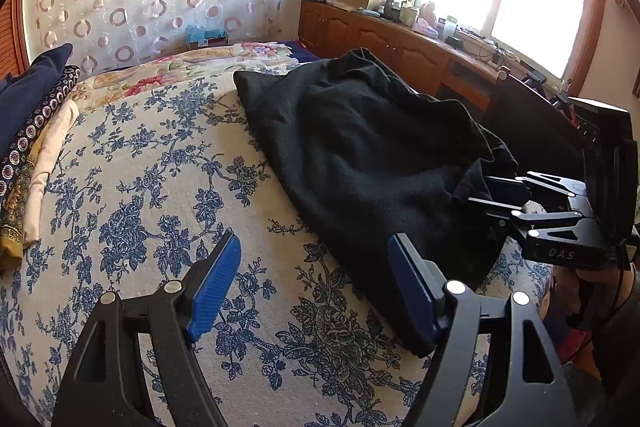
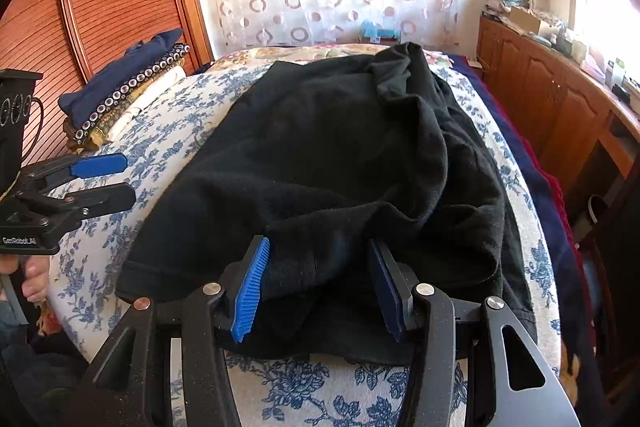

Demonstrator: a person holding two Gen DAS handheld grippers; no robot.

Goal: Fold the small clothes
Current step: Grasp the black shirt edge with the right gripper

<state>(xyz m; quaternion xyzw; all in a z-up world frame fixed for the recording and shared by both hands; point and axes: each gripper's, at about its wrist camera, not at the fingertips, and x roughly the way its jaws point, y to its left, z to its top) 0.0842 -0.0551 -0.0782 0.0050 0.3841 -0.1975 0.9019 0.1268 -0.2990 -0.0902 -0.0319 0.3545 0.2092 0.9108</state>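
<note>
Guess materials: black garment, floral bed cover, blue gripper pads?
Black garment: soft matte knit, likely cotton jersey or fleece; it slumps in limp folds.
Floral bed cover: woven cotton-like cloth, printed blue flowers, visible weave grain.
Blue pads: ribbed rubber or printed plastic; fine ridges, dull sheen.

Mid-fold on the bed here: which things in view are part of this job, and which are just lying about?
Job:
- black garment, crumpled on the floral bedspread
- right gripper, a fold of the garment between its pads
- left gripper, open above the bedspread

Lying about:
- stack of folded cloths
- clutter on the wooden cabinet
</note>
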